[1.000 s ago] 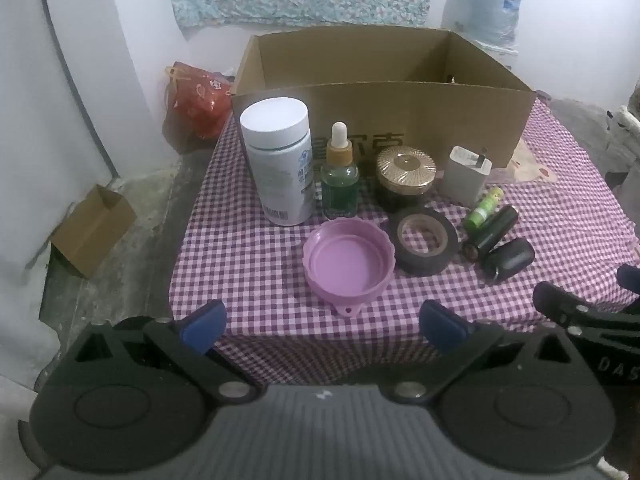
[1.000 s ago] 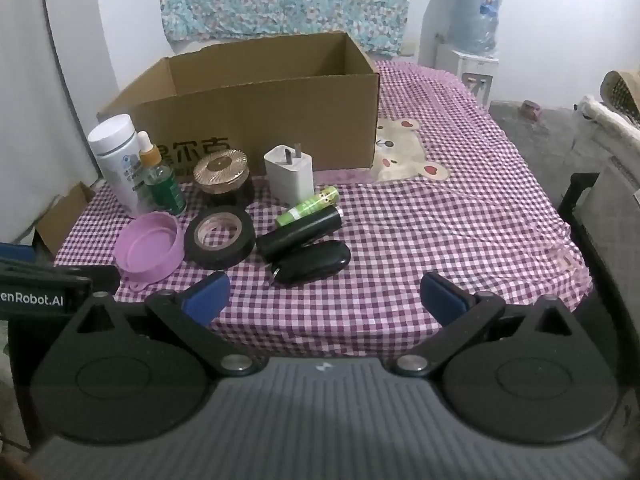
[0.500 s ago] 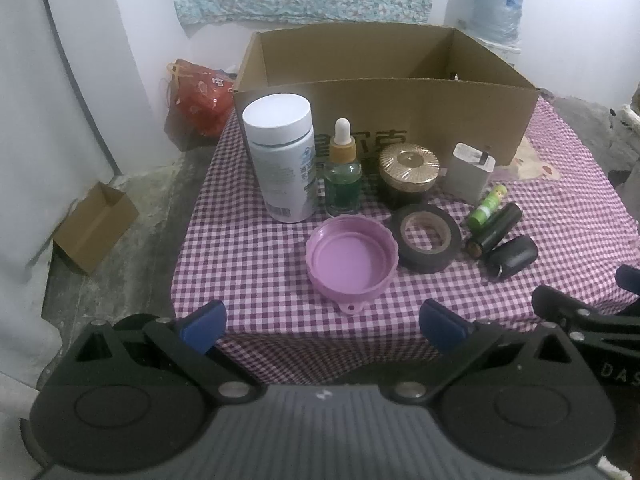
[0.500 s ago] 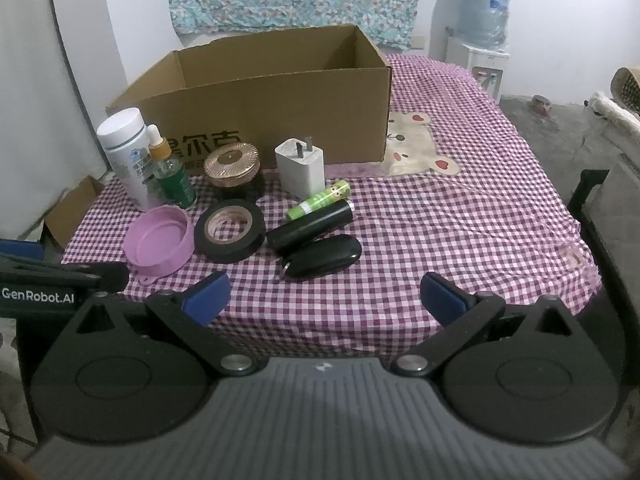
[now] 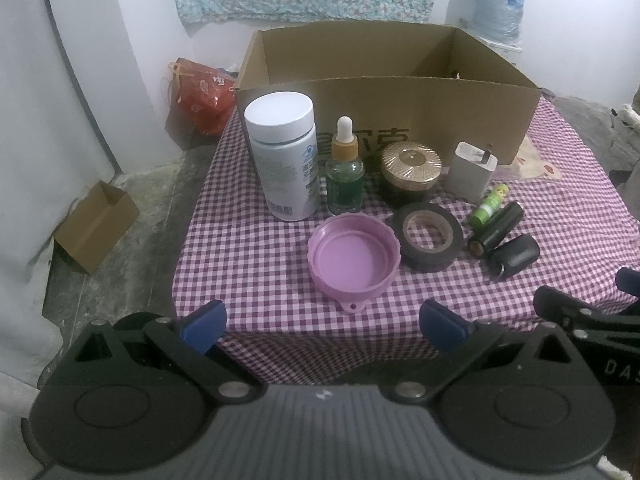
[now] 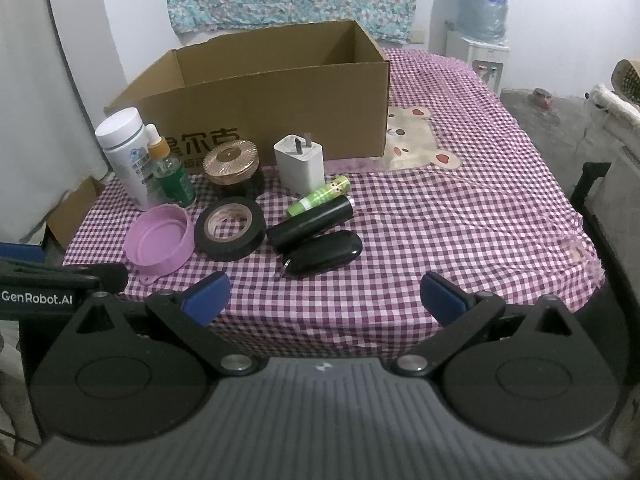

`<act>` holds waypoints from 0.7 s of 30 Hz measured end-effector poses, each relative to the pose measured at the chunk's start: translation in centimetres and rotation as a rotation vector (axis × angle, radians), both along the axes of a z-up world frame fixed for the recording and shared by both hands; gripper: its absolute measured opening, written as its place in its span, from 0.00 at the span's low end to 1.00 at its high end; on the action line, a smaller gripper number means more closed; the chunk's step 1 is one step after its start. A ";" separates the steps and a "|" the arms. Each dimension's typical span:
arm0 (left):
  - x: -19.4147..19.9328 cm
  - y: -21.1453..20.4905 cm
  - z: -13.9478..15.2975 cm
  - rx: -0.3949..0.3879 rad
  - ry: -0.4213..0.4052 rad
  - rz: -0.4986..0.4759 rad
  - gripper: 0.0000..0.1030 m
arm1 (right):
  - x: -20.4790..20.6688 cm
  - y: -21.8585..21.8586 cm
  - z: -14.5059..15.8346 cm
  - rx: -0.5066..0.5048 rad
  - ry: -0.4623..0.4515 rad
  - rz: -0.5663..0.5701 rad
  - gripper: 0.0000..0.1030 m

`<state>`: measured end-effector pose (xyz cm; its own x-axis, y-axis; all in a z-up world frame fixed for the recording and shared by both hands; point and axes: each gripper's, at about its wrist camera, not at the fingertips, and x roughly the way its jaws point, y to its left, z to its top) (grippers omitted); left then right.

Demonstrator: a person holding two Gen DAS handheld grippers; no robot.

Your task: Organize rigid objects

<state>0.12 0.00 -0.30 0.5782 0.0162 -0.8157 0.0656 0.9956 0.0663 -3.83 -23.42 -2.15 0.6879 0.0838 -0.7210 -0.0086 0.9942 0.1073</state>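
the left gripper (image 5: 323, 321) hangs at the near edge of the table (image 5: 248, 264), jaws spread wide and empty, its blue fingertips (image 5: 203, 321) touching nothing. the right gripper (image 6: 325, 298) is held the same way, wide apart and holding nothing, short of the near edge. using the cardboard box (image 5: 400, 92) as the landmark, everything to be sorted lies on the checked cloth in front of its near wall. closest to the grippers is the purple lid (image 5: 354, 258), open side up, farthest out from the box. just beside it lies the roll of black tape (image 5: 430, 237), flat, then the black key fob (image 6: 322, 258) and, touching it on the box side, the black cylinder (image 6: 311, 224), with the green tube (image 6: 319, 201) lying against that, nearer the box. closer still to the box wall stands a row: the white bottle (image 5: 285, 156) towards the box's left corner, the green dropper bottle (image 5: 345, 174) just beside it, the gold-lidded jar (image 5: 410, 178), and the white charger (image 5: 472, 172), prongs up. the box stands open-topped, and no contents can be made out inside it.
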 end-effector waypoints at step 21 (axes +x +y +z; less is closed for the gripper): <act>0.1 0.2 0.1 0.012 -0.005 0.004 1.00 | 0.3 0.2 0.0 0.004 0.002 0.019 0.99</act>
<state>0.24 0.19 -0.18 0.5820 0.0287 -0.8127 0.0610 0.9950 0.0788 -3.52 -23.18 -2.14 0.6845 0.0996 -0.7222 -0.0270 0.9934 0.1115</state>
